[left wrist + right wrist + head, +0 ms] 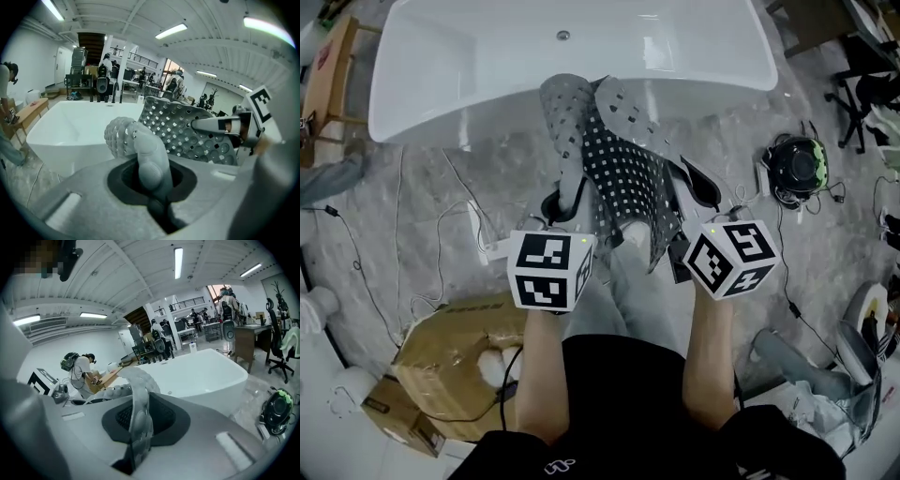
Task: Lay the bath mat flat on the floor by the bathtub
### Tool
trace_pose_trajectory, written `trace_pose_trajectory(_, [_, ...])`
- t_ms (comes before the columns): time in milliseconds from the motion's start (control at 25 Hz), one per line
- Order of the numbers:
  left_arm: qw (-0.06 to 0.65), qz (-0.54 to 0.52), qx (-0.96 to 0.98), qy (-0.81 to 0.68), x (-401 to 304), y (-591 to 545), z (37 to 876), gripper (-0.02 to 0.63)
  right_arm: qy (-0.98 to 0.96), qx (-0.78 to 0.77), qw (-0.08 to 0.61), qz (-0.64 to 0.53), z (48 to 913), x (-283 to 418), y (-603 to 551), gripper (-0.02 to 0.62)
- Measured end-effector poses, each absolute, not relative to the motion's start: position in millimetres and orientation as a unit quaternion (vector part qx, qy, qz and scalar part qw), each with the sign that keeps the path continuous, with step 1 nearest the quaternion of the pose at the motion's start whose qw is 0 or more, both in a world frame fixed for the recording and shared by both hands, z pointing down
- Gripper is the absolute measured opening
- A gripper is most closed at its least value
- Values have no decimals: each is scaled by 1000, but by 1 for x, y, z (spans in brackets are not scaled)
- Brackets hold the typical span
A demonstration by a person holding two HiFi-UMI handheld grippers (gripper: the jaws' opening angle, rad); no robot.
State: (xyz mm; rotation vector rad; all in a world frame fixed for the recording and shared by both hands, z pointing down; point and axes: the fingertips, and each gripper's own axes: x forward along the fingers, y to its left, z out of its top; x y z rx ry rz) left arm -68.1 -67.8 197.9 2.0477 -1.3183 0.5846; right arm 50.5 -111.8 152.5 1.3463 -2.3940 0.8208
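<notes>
The grey perforated bath mat (pixel 619 159) hangs crumpled and folded between my two grippers, above the marble floor just in front of the white bathtub (pixel 487 56). My left gripper (pixel 564 202) is shut on the mat's left edge. In the left gripper view a fold of the mat (pixel 149 157) is pinched between the jaws, with the bathtub (pixel 70 129) behind it. My right gripper (pixel 701 192) is shut on the mat's right edge. In the right gripper view a thin strip of mat (pixel 139 413) stands up out of the jaws, and the tub (pixel 201 373) lies beyond.
A cardboard box (pixel 455 361) sits on the floor at lower left, with white cables and a power strip (pixel 492 248) beside it. A black and green device (pixel 797 164) with cords lies at right. An office chair (pixel 862 103) stands at upper right and a wooden bench (pixel 328 75) at left.
</notes>
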Motion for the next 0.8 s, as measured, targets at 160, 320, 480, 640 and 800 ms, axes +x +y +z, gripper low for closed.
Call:
trace_pose_trajectory(160, [336,240,763,-497,-79,-66,224,28,-817,466,151,306,182,50,-108,23])
trace_pose_trajectory(320, [346,251,758,-492,-85,-66,249,28,-812,463,161,318,208,45,-107,23])
trace_pose_trajectory(480, [352,261,761,-478,-85,-62,279,28,-805,462,175,328,237,43,-105,23])
trace_pose_trajectory(640, [361,271,757,-472,-87,-62,307,28,-800,460,186,337,264,44,-110,23])
trace_pose_trajectory(800, [377,284,744,-473,-96,-56,342,28,-791,462,200,349,296,46,-115,23])
